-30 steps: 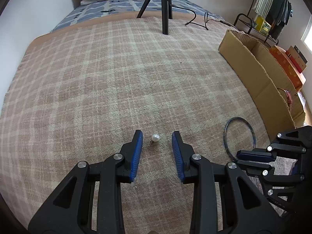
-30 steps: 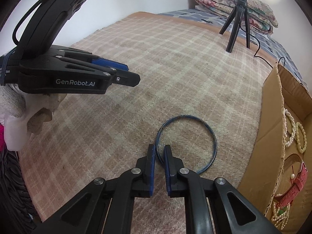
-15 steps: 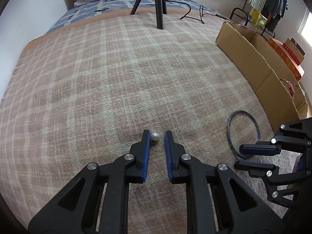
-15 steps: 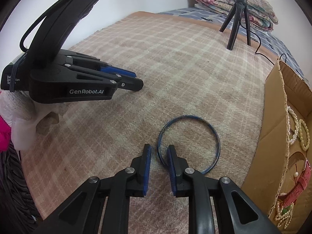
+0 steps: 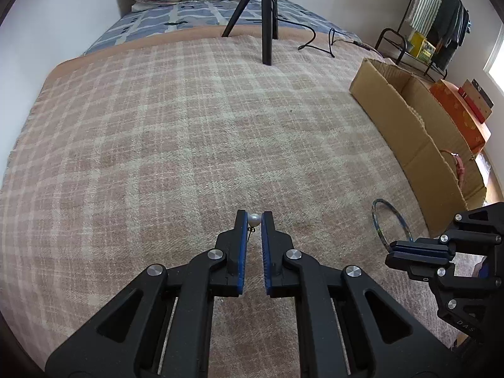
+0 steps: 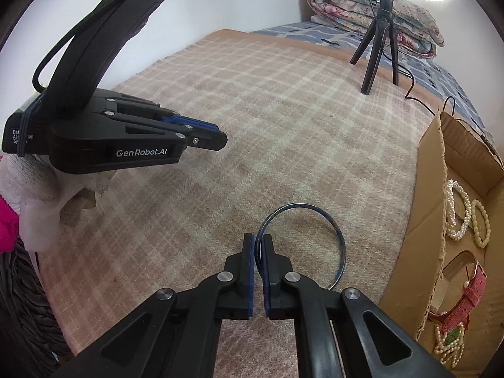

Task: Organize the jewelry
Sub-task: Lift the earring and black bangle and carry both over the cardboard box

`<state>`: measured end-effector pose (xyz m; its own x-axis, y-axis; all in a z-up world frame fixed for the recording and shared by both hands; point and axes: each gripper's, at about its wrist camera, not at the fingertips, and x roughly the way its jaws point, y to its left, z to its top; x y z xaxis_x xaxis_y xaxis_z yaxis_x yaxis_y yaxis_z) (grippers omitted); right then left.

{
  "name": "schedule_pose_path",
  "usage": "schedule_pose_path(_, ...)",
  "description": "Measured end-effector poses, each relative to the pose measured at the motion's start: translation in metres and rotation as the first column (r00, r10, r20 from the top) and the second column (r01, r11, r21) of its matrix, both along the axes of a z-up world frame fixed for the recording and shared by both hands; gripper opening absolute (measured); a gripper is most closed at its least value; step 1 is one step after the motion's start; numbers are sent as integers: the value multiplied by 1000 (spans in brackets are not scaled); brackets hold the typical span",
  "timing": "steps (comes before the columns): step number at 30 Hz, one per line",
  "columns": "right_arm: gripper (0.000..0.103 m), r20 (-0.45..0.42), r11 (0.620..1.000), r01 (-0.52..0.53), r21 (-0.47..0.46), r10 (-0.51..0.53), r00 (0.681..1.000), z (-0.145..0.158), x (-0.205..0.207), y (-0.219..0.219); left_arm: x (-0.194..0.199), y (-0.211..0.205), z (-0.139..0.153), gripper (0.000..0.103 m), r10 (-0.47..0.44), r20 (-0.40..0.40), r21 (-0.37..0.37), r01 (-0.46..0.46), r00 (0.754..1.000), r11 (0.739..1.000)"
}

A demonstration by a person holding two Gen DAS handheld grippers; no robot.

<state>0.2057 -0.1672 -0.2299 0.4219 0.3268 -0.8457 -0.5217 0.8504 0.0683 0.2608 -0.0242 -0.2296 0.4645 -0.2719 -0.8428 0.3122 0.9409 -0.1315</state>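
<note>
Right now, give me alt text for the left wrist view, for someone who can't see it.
The left gripper pinches a small pearl earring on a plaid blanket. At right, the right gripper grips a thin blue bangle beside a cardboard box.

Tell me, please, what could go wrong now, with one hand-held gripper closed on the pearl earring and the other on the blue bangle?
1. The pearl earring sits at the very tips of the left hand-held gripper; being round, it may slip out and roll on the blanket.
2. The right hand-held gripper pinches only the thin rim of the blue bangle; it may swing or twist free.
3. The bangle could catch the cardboard box wall on the way in.
</note>
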Motion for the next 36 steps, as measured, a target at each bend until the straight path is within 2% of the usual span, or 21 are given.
schedule_pose_path(11,1,55,993,29,114,-35,998,45,-8,-11,-6,18,38,7,46,53,-76,-42,998,996)
schedule_pose_path(22,1,132,985,53,163,-75,988,83,-18,-29,-14,16,63,7,45,90,-120,-34,995,992)
schedule_pose_path(28,1,196,977,100,191,-138,971,113,-25,-58,-16,2,77,7,26,110,-160,-9,994,987)
schedule_pose_path(36,1,267,954,205,220,-261,928,145,-24,-111,-26,-44,92,7,-53,130,-190,77,990,979)
